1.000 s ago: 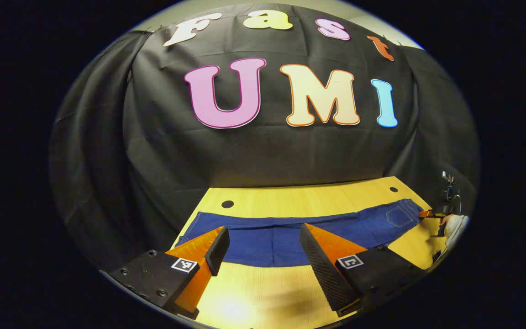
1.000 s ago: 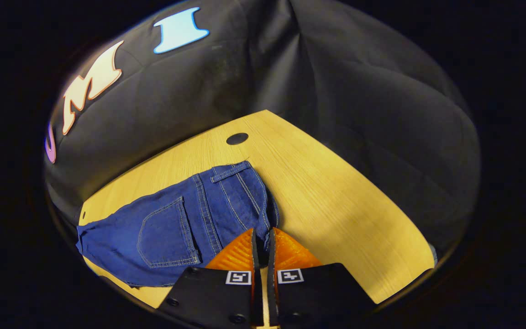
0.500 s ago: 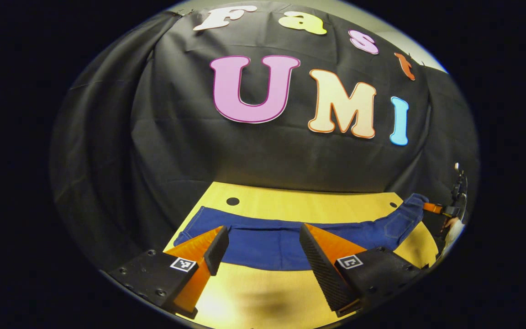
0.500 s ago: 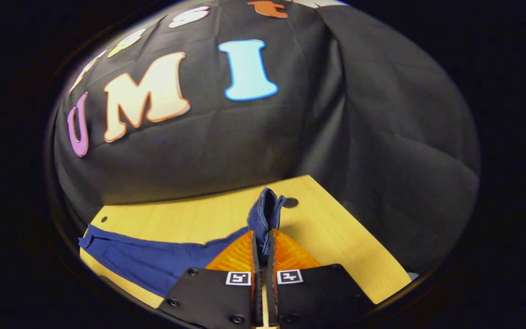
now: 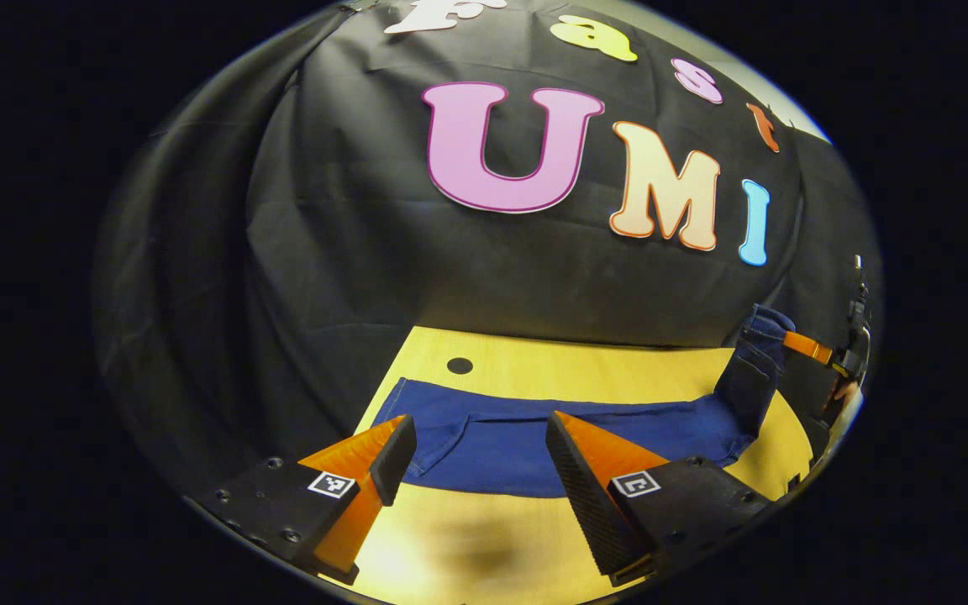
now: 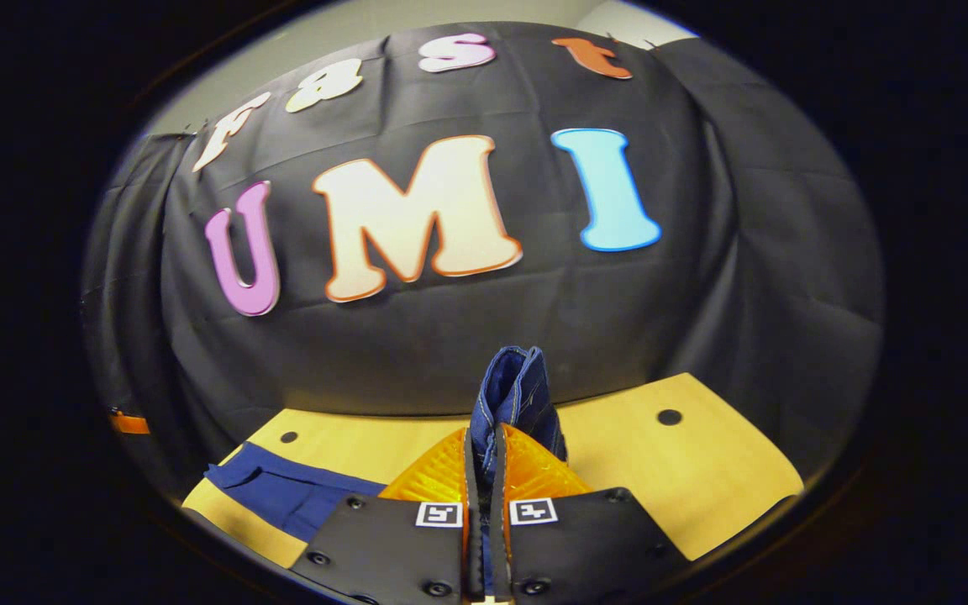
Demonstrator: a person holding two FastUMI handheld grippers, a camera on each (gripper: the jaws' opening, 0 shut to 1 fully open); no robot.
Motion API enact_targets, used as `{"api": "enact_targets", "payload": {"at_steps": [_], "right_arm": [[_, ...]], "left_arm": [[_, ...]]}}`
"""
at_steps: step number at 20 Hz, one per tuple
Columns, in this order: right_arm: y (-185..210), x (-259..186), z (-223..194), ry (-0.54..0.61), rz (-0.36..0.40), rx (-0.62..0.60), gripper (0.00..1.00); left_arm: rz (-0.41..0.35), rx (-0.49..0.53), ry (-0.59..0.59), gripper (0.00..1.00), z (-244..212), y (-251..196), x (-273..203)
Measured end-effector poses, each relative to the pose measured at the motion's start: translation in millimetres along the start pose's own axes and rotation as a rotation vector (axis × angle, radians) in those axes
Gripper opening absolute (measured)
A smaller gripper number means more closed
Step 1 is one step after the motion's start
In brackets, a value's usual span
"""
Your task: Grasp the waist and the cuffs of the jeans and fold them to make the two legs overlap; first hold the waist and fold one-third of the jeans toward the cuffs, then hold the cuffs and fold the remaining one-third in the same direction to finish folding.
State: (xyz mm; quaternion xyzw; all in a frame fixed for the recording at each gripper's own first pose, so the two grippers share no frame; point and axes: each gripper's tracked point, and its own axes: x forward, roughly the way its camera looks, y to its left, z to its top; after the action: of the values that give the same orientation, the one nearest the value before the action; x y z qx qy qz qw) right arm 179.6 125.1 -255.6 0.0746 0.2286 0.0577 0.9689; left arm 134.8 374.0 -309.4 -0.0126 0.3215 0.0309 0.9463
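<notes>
On woodgrain table [image 5: 534,370] | right tongs [image 6: 484,458] clench bunched denim jeans [image 5: 534,437] waist aloft | left tongs [image 5: 471,454] spread wide, empty

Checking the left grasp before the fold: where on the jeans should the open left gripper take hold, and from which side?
Judging by the pose, the cuff end of the jeans, lying flat on the table just ahead of the left gripper. Come from the near edge, low along the tabletop, one finger sliding under the hem. The right gripper holds the waist raised, so the cuffs are the free end.
</notes>
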Motion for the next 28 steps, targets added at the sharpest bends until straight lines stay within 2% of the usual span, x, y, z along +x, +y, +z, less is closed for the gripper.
{"api": "enact_targets", "payload": {"at_steps": [5, 10, 13, 19, 20, 24, 28], "right_arm": [[96, 21, -41, 0.019, 0.077, -0.042, 0.06], [184, 44, -115, 0.118, 0.158, -0.070, 0.06], [211, 57, -177, 0.223, 0.168, -0.111, 0.06], [228, 52, -226, 0.332, 0.199, -0.148, 0.10], [232, 49, -226, 0.353, 0.205, -0.142, 0.28], [233, 27, -202, 0.303, 0.227, -0.160, 1.00], [203, 10, -178, 0.274, 0.166, -0.190, 1.00]], "left_arm": [[-0.017, 0.012, 0.058, 0.95, -11, 41, 20], [-0.050, 0.032, 0.109, 0.94, -22, 70, 39], [-0.073, 0.023, 0.162, 0.95, -39, 84, 57], [-0.068, -0.038, 0.284, 0.95, -90, 113, 103], [-0.054, -0.044, 0.290, 0.95, -96, 119, 112], [-0.055, -0.030, 0.340, 0.96, -120, 132, 142], [-0.048, 0.029, 0.396, 0.96, -144, 148, 171]]}}
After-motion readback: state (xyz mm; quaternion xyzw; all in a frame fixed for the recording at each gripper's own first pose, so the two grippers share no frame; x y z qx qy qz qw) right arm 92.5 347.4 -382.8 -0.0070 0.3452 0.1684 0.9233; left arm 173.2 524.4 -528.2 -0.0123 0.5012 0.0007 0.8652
